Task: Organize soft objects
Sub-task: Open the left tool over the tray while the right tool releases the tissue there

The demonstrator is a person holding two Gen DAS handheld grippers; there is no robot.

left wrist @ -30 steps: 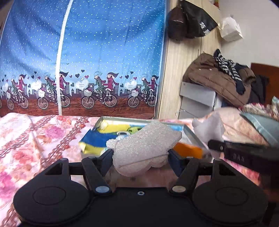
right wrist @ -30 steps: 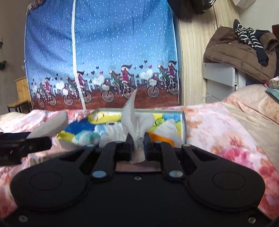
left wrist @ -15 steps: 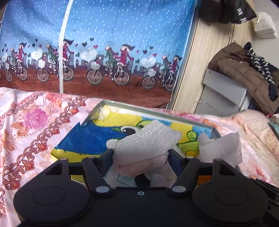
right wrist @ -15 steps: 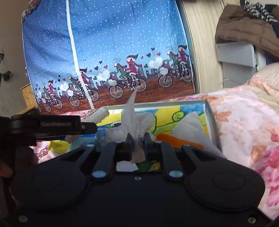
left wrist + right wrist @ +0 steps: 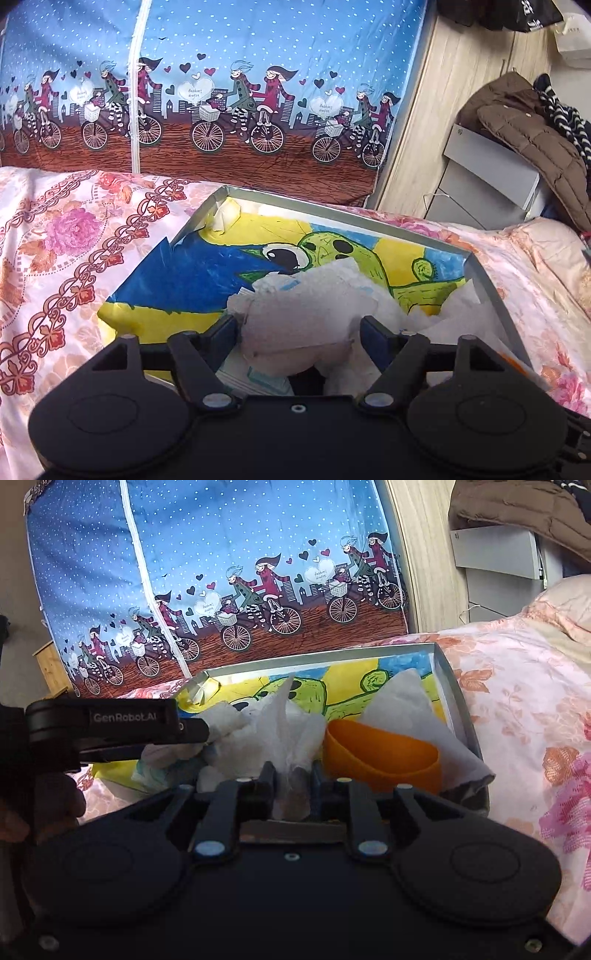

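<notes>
My left gripper (image 5: pixel 299 326) is shut on a pale foam sponge (image 5: pixel 295 328) and holds it over the near part of a grey box (image 5: pixel 491 291) lined with a bright cartoon drawing (image 5: pixel 192 284). My right gripper (image 5: pixel 291 775) is shut on a white tissue (image 5: pixel 284 731) at the box's (image 5: pixel 456 709) near edge. In the right wrist view the left gripper (image 5: pixel 192 731) comes in from the left with the sponge (image 5: pixel 225 716). White tissues (image 5: pixel 343 284) and an orange cup (image 5: pixel 380 757) lie in the box.
The box sits on a pink floral bedspread (image 5: pixel 55 258). A blue curtain with cyclists (image 5: pixel 221 92) hangs behind it. A grey cabinet (image 5: pixel 487 177) with a brown jacket (image 5: pixel 535 136) stands at the right by a wooden wall.
Both grippers have moved forward and tilted down over the box. The sponge and the tissue now hang lower, close to the tissues inside.
</notes>
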